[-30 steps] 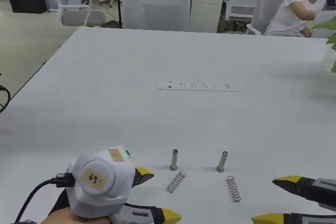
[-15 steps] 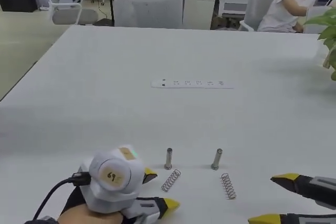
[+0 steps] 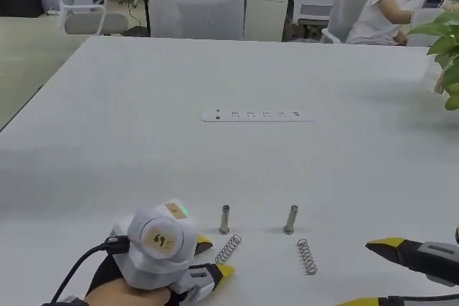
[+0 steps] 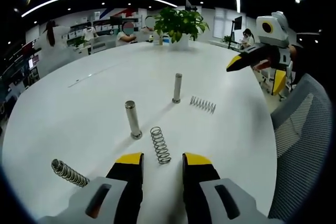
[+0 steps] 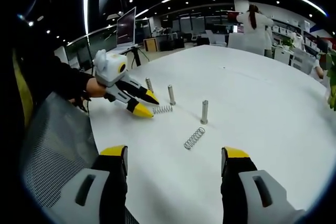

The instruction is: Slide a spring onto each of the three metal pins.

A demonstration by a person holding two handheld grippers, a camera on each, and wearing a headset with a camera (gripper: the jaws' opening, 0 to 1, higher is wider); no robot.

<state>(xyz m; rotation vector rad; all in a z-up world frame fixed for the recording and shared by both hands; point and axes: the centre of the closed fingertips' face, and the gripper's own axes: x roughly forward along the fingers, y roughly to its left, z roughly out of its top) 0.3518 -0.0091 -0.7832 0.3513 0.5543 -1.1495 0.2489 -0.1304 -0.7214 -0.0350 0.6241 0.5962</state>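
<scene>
Two bare metal pins (image 3: 224, 218) (image 3: 290, 218) stand upright on the white table. A loose spring (image 3: 228, 248) lies in front of the left pin, and another spring (image 3: 306, 256) lies in front of the right one. My left gripper (image 3: 214, 257) is open, and the left spring (image 4: 160, 144) lies just ahead of its tips (image 4: 163, 159). A third pin with coils around it (image 4: 68, 172) stands to its left. My right gripper (image 5: 174, 152) is wide open and empty, with the other spring (image 5: 194, 138) lying a short way ahead of it.
A white power strip (image 3: 254, 115) lies flat at mid-table. Office chairs (image 3: 197, 12) and a seated person (image 3: 384, 12) are beyond the far edge. A leafy plant (image 3: 448, 41) stands at the right edge. The near table edge runs just below both grippers.
My left gripper has moved forward and right, closer to the left spring. The right gripper has held its place. The head camera has shifted slightly.
</scene>
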